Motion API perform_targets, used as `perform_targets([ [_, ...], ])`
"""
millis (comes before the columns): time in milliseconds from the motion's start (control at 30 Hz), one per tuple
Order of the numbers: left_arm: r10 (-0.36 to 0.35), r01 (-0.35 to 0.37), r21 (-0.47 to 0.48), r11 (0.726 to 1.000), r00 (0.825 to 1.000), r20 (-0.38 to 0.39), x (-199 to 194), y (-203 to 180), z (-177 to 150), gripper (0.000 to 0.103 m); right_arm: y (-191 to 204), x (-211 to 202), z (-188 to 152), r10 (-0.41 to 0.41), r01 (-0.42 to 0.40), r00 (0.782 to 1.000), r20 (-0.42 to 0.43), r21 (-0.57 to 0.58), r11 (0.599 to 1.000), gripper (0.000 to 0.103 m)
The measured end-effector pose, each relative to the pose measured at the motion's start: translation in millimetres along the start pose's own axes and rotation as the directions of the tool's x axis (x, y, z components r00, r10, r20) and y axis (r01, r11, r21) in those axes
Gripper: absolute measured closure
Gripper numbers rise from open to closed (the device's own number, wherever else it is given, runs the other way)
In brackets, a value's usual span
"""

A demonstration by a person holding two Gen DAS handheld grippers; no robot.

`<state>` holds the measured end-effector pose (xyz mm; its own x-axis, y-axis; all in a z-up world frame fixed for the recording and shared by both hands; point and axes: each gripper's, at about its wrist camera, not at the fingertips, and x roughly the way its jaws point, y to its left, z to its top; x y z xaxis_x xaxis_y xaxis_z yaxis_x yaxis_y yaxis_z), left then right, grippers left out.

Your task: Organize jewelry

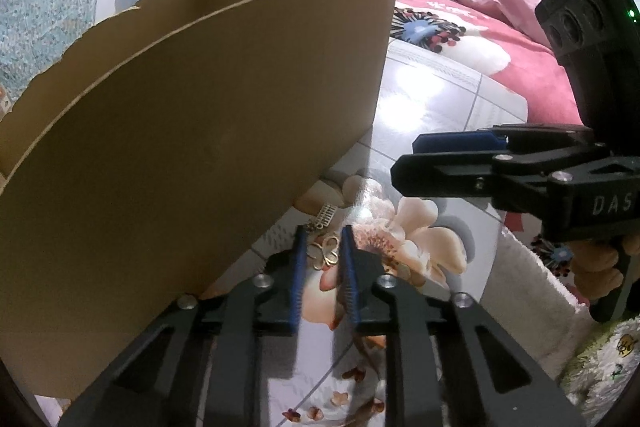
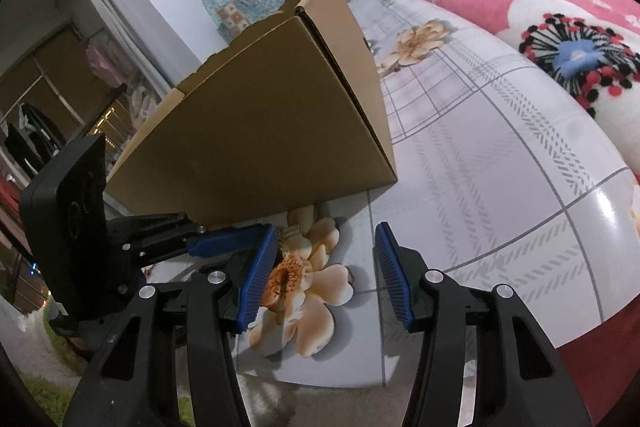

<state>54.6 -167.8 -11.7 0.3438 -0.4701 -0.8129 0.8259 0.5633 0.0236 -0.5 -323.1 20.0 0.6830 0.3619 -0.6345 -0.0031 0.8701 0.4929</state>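
A bedroom: a glossy floral sheet [image 1: 420, 99] covers the bed. In the left wrist view, the left gripper [image 1: 325, 247] has narrowed around gold jewelry [image 1: 325, 253] beside the box [image 1: 192, 115], pads not visibly pressing. In the right wrist view, the right gripper [image 2: 326, 267] hangs apart, empty. Nothing looks boxed yet.

Bright glare on the glossy mat [image 1: 420, 99]; fisheye-curved, dark corners.

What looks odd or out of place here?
The jewelry lies in a tangled heap on the floral sheet beside the cardboard box, not inside it. The box's far rim looks torn.
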Motion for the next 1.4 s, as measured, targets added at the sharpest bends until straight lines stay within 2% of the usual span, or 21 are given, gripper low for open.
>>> perform_targets([
  [133, 0.007, -0.007, 0.014, 1.0, 1.0, 0.001, -1.1, -2.6, 0.0, 0.089, -0.2, -2.0, -0.4, -0.002, 0.002, 1.0, 0.006, 0.0, 1.0, 0.056],
  [200, 0.002, -0.002, 0.009, 1.0, 1.0, 0.001, -2.1, -2.8, -0.1, 0.103, 0.4, -4.0, -1.0, -0.003, 0.003, 1.0, 0.008, 0.001, 1.0, 0.056],
  [667, -0.049, 0.048, -0.039, 0.998, 0.999, -0.006, -12.8, 2.6, -16.7, 0.103, 9.4, -7.8, -4.1, -0.021, 0.021, 1.0, 0.007, -0.032, 0.999, 0.056],
  [900, -0.088, 0.092, -0.129, 0.987, 0.995, 0.035, -33.4, 13.9, -20.5, 0.103, 19.8, -6.6, -9.1, -0.018, 0.017, 1.0, -0.005, -0.063, 0.998, 0.056],
  [1067, -0.082, 0.081, -0.131, 0.988, 0.997, -0.004, -28.0, 6.2, -22.3, 0.097, 24.3, -1.7, -11.2, -0.006, 0.005, 1.0, -0.017, -0.066, 0.998, 0.056],
  [1200, -0.054, 0.05, -0.121, 0.991, 0.998, -0.026, -25.2, 3.6, -22.2, 0.087, 25.5, -1.8, -10.4, -0.01, 0.009, 1.0, -0.015, -0.076, 0.997, 0.056],
  [1400, -0.025, 0.018, -0.134, 0.991, 0.998, -0.051, -18.7, 3.5, -21.7, 0.086, 21.1, -1.2, -9.2, -0.01, 0.009, 1.0, -0.012, -0.067, 0.998, 0.056],
])
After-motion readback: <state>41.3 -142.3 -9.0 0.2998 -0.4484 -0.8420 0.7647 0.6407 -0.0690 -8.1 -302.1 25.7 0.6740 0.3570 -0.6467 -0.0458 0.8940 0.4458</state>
